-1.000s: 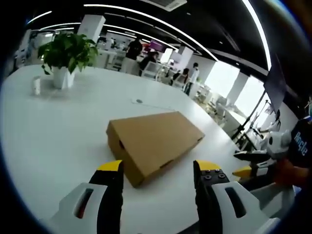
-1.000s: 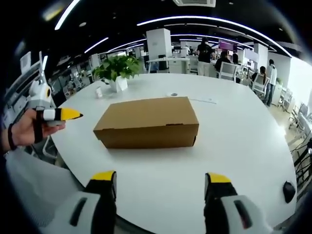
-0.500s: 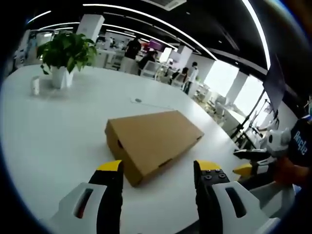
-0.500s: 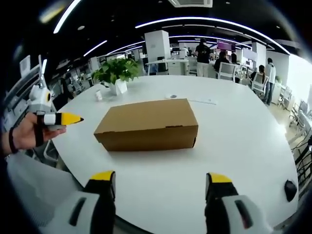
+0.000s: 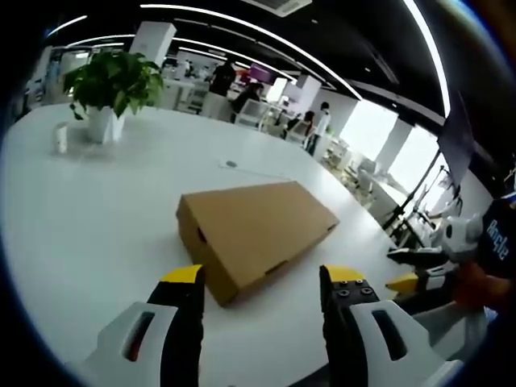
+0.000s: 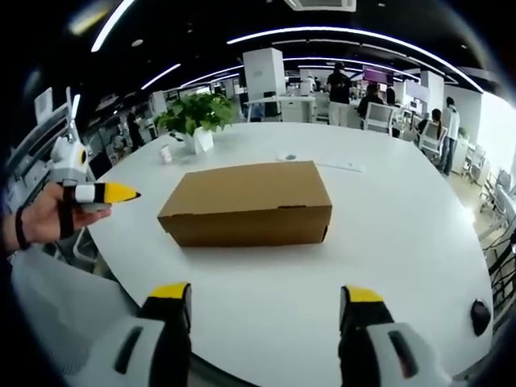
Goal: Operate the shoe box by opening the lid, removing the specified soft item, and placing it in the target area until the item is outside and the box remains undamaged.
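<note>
A closed brown cardboard shoe box (image 5: 258, 230) (image 6: 248, 201) lies on the white round table (image 5: 89, 218) (image 6: 379, 234), lid down. My left gripper (image 5: 262, 278) hovers open just short of the box's near corner, nothing between its yellow-tipped jaws. My right gripper (image 6: 266, 294) is open too, held back from the box's long side above the table edge. The left gripper (image 6: 101, 193), held in a hand, shows at the left of the right gripper view; the right gripper (image 5: 411, 270) shows at the right of the left gripper view.
A potted green plant (image 5: 109, 89) (image 6: 193, 117) and a small white cup (image 5: 60, 139) (image 6: 164, 153) stand at the table's far side. A small round port (image 5: 231, 164) sits in the tabletop. People and desks fill the office behind. A dark object (image 6: 478, 314) lies beyond the right table edge.
Both views have shifted only slightly with the hands. The box has stayed in place with its lid down, and both grippers stay open.
</note>
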A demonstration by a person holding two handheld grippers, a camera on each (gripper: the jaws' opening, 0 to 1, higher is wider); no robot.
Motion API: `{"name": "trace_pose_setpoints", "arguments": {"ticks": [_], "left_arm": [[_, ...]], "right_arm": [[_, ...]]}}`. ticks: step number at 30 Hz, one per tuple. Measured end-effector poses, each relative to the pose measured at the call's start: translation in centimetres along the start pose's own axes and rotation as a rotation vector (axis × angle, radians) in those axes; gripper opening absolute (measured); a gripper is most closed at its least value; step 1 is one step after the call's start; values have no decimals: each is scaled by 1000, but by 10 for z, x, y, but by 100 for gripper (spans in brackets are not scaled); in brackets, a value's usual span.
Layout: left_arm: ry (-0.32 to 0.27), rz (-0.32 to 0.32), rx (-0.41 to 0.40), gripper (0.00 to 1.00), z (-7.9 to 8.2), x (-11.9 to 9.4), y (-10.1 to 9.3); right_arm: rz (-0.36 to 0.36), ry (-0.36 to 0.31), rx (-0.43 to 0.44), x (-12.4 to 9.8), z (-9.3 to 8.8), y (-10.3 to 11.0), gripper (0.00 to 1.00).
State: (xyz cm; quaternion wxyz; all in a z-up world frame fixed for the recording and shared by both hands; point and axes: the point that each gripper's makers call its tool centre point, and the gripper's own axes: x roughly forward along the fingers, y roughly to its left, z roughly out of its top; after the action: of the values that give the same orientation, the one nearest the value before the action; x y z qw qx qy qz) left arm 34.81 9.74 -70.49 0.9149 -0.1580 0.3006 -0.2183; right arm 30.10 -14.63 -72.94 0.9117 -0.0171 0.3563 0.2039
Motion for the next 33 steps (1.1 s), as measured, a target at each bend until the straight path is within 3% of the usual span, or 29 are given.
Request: {"name": "trace_pose_setpoints", "arguments": {"ticks": [18,20,26,33], "left_arm": [[35,6,5,58,-6,4,1],[44,1,-2,58,-9,5,1],[74,-1,12,57,-15,8,0],[96,2,12,57,-20,8,0]], "right_arm": [[30,38,-13,5,-3,4,73],[41,14,12,3,2,3,72],[37,21,11,4,5,-8,72],[52,16,32,22,10,-21,72]]}}
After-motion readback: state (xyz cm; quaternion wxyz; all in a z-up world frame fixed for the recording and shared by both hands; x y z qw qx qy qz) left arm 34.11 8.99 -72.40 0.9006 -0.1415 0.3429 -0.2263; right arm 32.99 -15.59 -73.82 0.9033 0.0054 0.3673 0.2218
